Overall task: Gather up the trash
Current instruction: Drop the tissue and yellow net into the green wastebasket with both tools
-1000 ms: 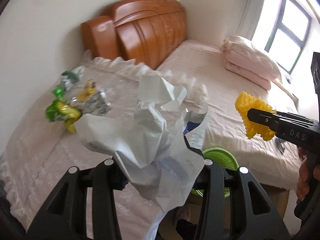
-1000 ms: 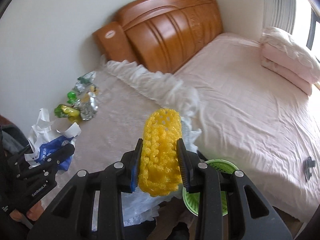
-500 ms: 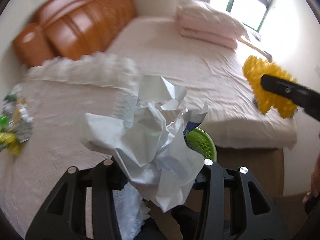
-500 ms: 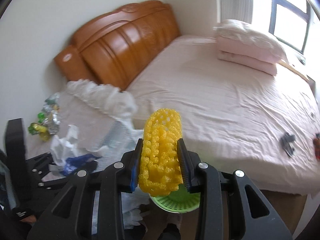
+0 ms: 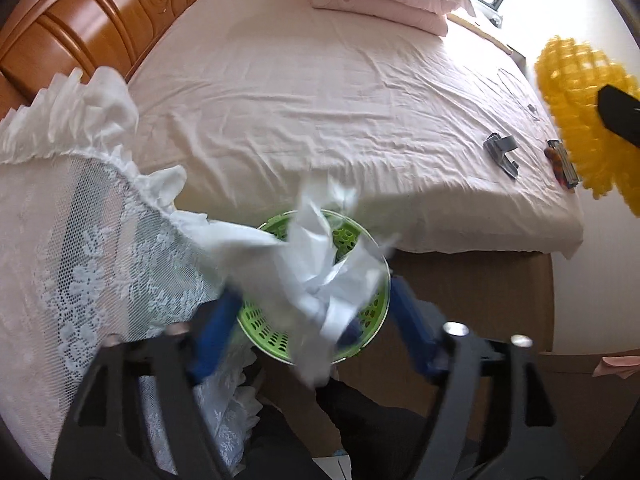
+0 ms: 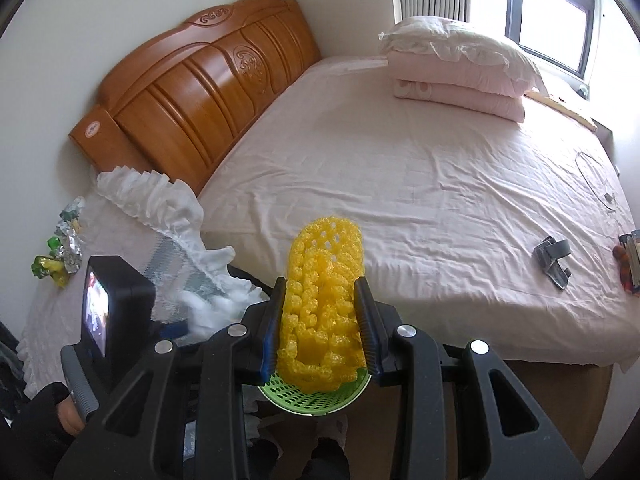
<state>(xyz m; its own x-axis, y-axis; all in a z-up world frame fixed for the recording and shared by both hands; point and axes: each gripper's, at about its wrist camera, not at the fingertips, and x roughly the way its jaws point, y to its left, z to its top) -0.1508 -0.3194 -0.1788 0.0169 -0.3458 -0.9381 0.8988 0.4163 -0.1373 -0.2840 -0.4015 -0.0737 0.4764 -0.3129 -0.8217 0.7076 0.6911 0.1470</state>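
The left hand-held gripper [image 5: 316, 312] has just been opening; its blue pads stand wide apart, clear of the crumpled white plastic bag [image 5: 320, 276], which sits blurred between them, directly over the green perforated basket [image 5: 260, 328] beside the bed [image 5: 320, 100]. The right hand-held gripper [image 6: 322, 328] is clenched on a yellow foam net sleeve [image 6: 324, 300] above that basket [image 6: 308, 400]. Crumpled foil wrappers [image 6: 60, 248] lie on the lace-covered surface.
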